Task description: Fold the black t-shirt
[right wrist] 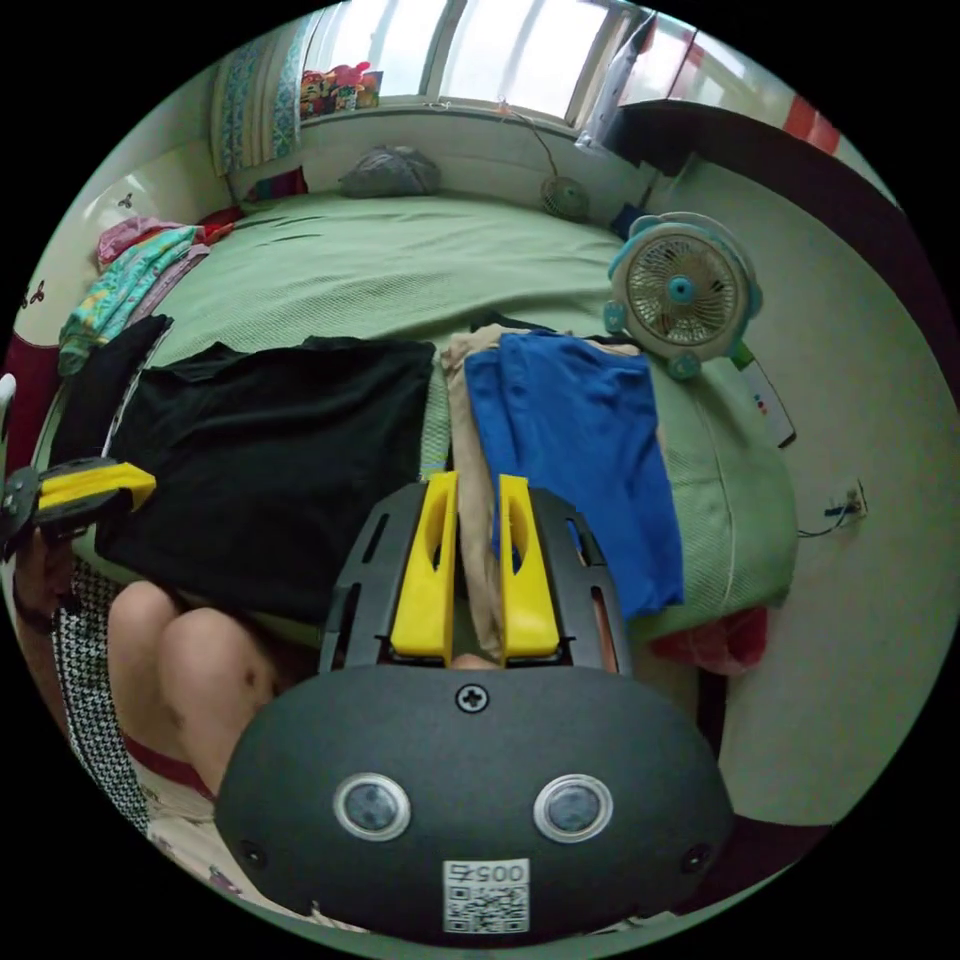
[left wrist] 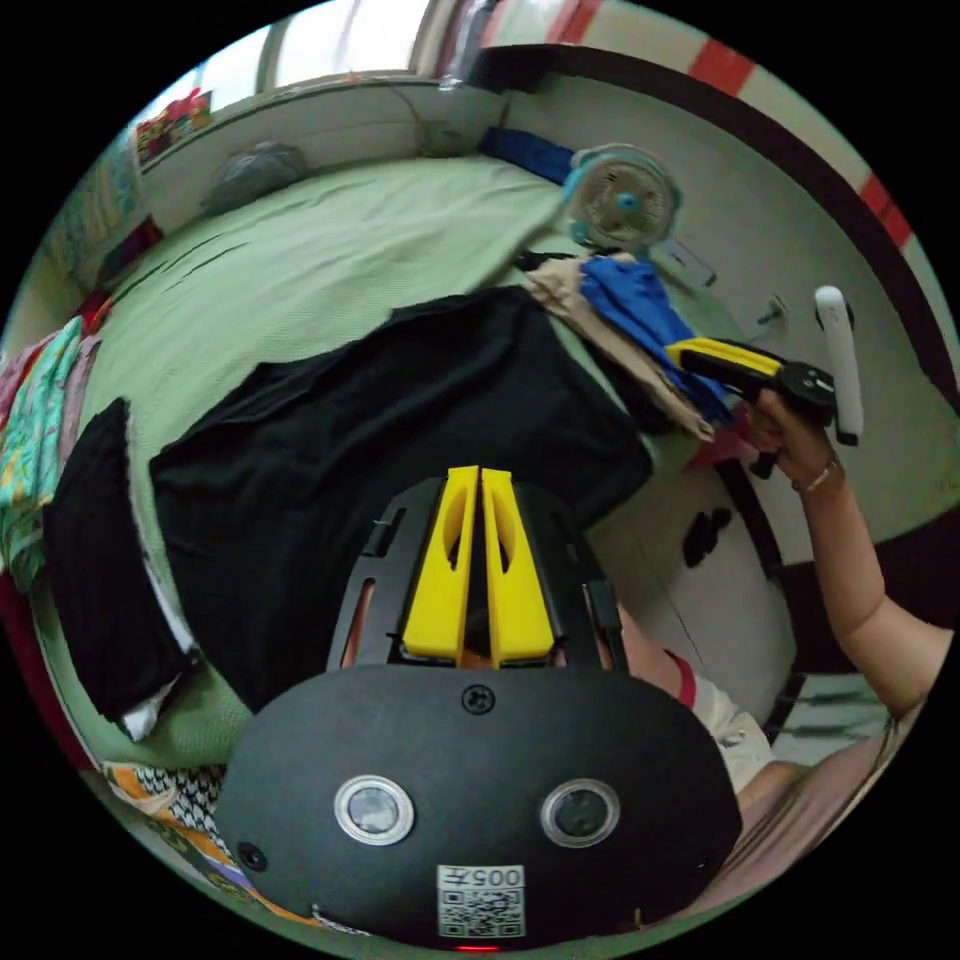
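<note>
The green bed [right wrist: 400, 260] carried the black t-shirt [right wrist: 270, 450], spread flat near its edge: soft, light, best pinched at a hem corner. The left gripper [left wrist: 478, 475] hovered with jaws nearly together, empty. The right gripper [right wrist: 470, 485] stood slightly parted, empty.

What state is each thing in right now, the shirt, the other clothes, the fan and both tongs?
Black t-shirt: spread flat on the green bed, not yet folded.
Blue garment: lying flat over a beige garment, hanging off the bed edge.
Fan: upright on the bed.
Left tongs: shut, gripping nothing.
Right tongs: slightly open, empty.
</note>
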